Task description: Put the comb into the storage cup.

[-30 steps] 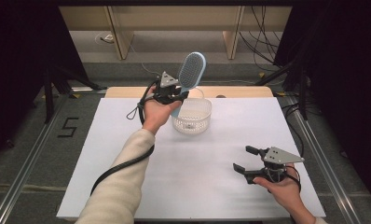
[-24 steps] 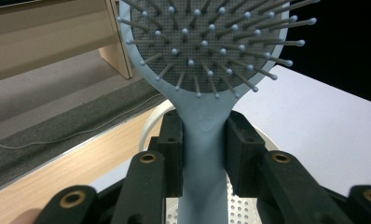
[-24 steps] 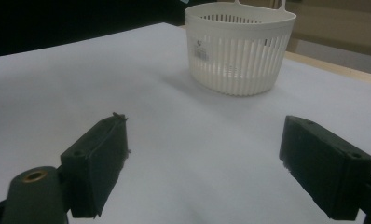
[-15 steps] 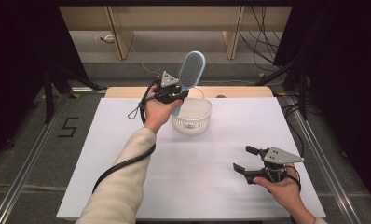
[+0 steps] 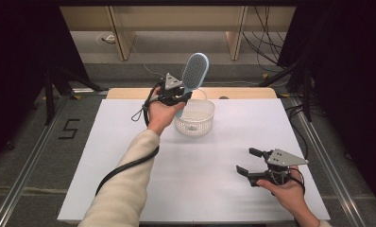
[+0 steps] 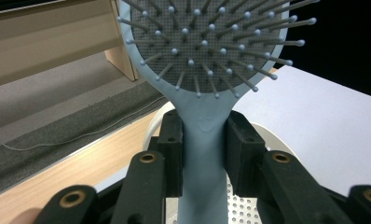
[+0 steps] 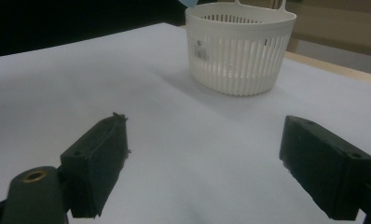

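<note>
The blue hairbrush (image 5: 193, 75) stands nearly upright above the far-left rim of the white basket (image 5: 194, 118), its bristled head up and its handle pinched in the left tongs (image 6: 203, 151) — the step in hand looks like carrying it over to the basket, or lifting it out; I cannot say which. If it is going in, the next move calls for lowering the handle inside the rim before letting go. The right tongs (image 5: 246, 161) hover wide open and empty over the white surface (image 5: 224, 189), well apart from the basket.
</note>
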The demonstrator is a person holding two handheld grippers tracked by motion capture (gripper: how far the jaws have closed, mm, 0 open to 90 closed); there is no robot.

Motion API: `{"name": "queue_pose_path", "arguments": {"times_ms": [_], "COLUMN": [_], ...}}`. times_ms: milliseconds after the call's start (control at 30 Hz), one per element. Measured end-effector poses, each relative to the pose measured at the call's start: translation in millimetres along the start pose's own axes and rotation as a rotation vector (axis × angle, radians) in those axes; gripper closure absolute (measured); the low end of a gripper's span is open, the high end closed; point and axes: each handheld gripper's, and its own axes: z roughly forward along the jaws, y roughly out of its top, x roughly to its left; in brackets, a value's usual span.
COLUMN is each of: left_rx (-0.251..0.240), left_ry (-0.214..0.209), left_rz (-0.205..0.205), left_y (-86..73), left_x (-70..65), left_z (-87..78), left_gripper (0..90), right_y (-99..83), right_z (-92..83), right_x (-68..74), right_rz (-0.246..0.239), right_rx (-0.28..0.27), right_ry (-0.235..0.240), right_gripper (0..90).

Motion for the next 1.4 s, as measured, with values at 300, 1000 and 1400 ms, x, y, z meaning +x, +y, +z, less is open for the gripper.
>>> {"name": "queue_pose_path", "arguments": {"times_ms": [300, 1000, 1400], "left_rx": [-0.024, -0.041, -0.054], "left_ry": [-0.020, -0.036, -0.059], "left_rz": [0.011, -0.002, -0.012], "left_y": [2.0, 1.7, -3.2], "left_x": [-1.5, -2.2, -1.1], "left_z": [1.5, 8.0, 13.0], "left_gripper": [70.0, 70.0, 70.0], "right_y": [-0.1, 0.0, -0.1], "right_z": [-0.1, -0.2, -0.3], "right_x": [0.0, -0.2, -0.3], "right_rz": [-0.001, 0.000, 0.003], "right_rx": [0.000, -0.003, -0.004], "right_ry": [0.001, 0.001, 0.003], "right_gripper": [16.4, 16.4, 16.4]}}
